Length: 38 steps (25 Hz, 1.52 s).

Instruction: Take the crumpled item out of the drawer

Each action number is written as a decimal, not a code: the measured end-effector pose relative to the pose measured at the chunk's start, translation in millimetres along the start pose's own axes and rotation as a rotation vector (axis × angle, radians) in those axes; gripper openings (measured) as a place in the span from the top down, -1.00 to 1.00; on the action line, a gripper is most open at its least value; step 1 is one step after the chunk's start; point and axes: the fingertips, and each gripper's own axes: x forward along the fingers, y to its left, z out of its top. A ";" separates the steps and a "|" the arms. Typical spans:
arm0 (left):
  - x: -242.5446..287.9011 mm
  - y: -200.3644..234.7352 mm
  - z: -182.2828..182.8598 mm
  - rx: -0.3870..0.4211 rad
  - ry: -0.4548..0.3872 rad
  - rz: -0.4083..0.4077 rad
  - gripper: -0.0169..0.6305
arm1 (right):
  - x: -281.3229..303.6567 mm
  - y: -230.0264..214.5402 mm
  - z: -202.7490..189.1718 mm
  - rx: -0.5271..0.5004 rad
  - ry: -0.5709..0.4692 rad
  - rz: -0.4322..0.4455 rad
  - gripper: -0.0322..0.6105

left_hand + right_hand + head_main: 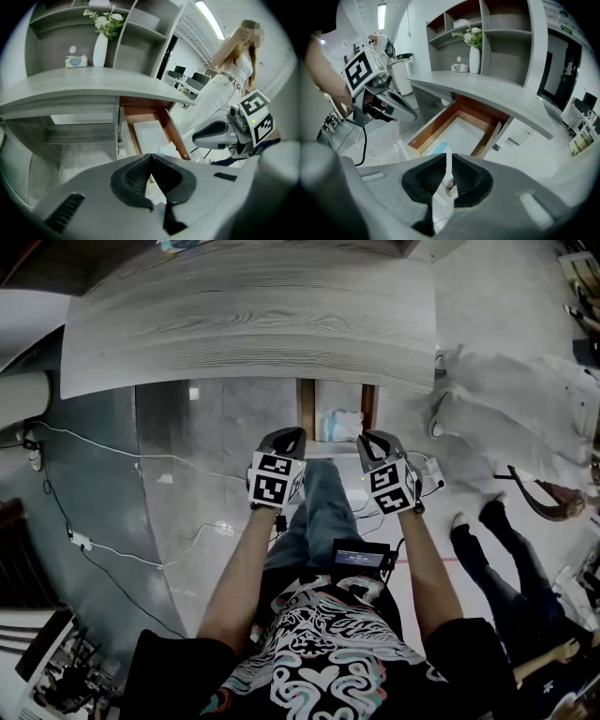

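- Drawer (306, 407) is pulled out from under the desk top (244, 315). It sits open so its contents can be reached from above. Brown wooden side walls, pale flat floor.
- Crumpled item (339, 425) lies inside the drawer, toward the front end nearest the person. It is pale with a light blue patch and creased, and looks like soft paper or thin fabric. From the right gripper view it sits in the near corner, against the front wall.
- Left gripper (286, 439) hangs just outside the drawer's front left edge. Its jaws are closed tip to tip with nothing between them.
- Right gripper (379, 441) hangs just outside the front right edge. Its jaws are drawn together to a thin slit and hold nothing.
- The 2 grippers flank the drawer mouth at about equal height and neither touches the item. My guess is they are staged for a reach-in, and either 1 would have to open before it could grasp.
- Jaw pads are dark and ribbed, set in smooth grey shells. The ribbing should grip a soft wad well.
- Desk top is grey wood-grain with a rounded edge. A white vase (100, 49) of flowers stands on it.
- A person in white (229, 70) stands off to the right, well clear of the drawer.
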 end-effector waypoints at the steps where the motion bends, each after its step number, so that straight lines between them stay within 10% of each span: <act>1: 3.9 0.8 -3.1 0.006 0.013 0.001 0.95 | 5.7 1.0 -1.2 -0.003 0.009 0.011 0.83; 38: 34.4 16.2 -21.2 0.036 0.117 0.008 0.95 | 80.9 11.2 -24.9 -0.071 0.238 0.052 0.88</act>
